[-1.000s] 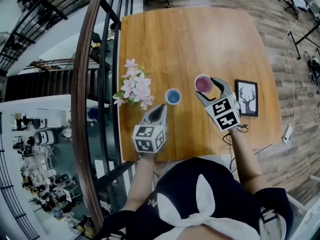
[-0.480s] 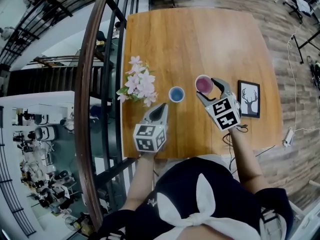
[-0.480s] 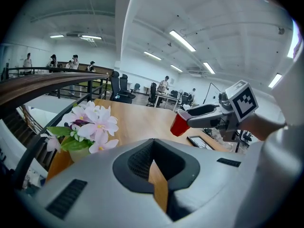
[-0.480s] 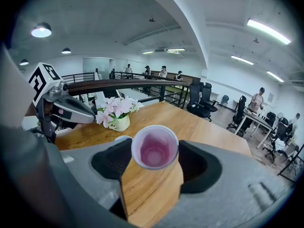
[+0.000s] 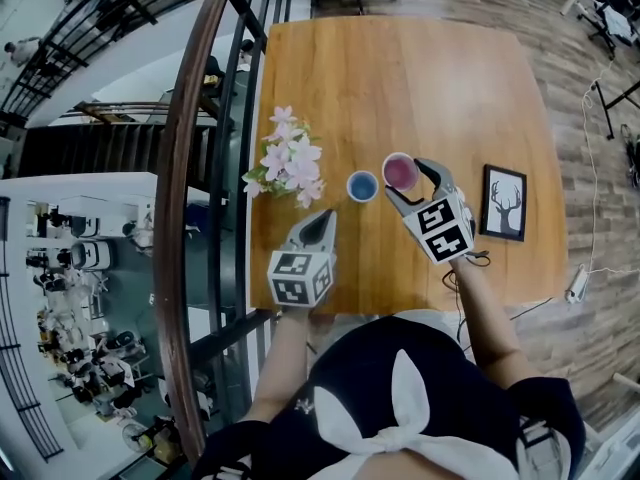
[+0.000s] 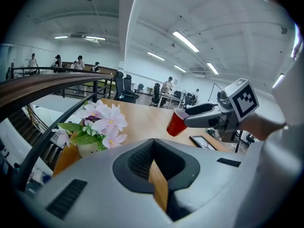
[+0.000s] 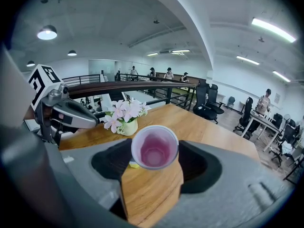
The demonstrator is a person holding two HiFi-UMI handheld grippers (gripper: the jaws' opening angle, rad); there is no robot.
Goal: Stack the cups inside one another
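Note:
A red cup (image 5: 400, 171) with a pale pink inside hangs a little above the wooden table (image 5: 400, 78), and my right gripper (image 5: 408, 180) is shut on it. In the right gripper view the cup (image 7: 154, 150) sits between the jaws, mouth towards the camera. From the left gripper view the same cup (image 6: 178, 122) is tilted in the air. A small blue cup (image 5: 362, 185) stands upright on the table just left of the red one. My left gripper (image 5: 322, 223) hovers near the table's front edge below the blue cup, its jaws shut and nothing in them.
A pot of pink flowers (image 5: 288, 163) stands at the table's left edge beside a curved wooden railing (image 5: 185, 168). A framed deer picture (image 5: 503, 201) lies to the right of my right gripper. Beyond the railing the floor drops away.
My right gripper has carried the red cup leftward, closer to the blue cup. The left gripper has stayed in place.

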